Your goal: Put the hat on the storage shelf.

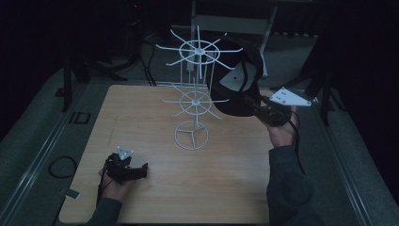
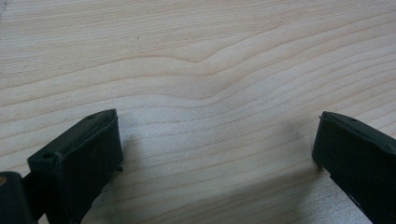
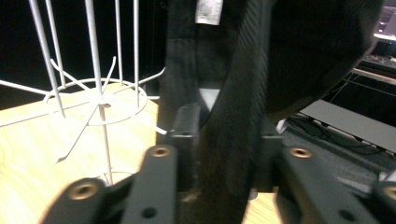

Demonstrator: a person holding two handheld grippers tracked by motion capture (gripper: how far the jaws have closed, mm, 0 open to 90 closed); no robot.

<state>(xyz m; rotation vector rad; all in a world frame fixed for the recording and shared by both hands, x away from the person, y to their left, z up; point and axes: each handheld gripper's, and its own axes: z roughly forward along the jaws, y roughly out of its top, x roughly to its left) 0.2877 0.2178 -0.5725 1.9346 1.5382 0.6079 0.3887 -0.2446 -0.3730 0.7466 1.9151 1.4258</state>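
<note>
Your left gripper (image 1: 126, 168) rested on the bench (image 1: 226, 183), fingers apart, empty. Farther off, your right gripper (image 1: 261, 109) had its fingers clamped on the cap (image 1: 240, 89), held beside the rack (image 1: 194, 100); hanging it looked still undone.

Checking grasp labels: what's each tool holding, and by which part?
Right tool: shut on the black cap, gripping its back strap, beside the white wire rack. Left tool: open on the table, holding nothing.

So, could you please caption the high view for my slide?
Right gripper holds a black cap beside a white wire rack; left gripper rests open.
</note>
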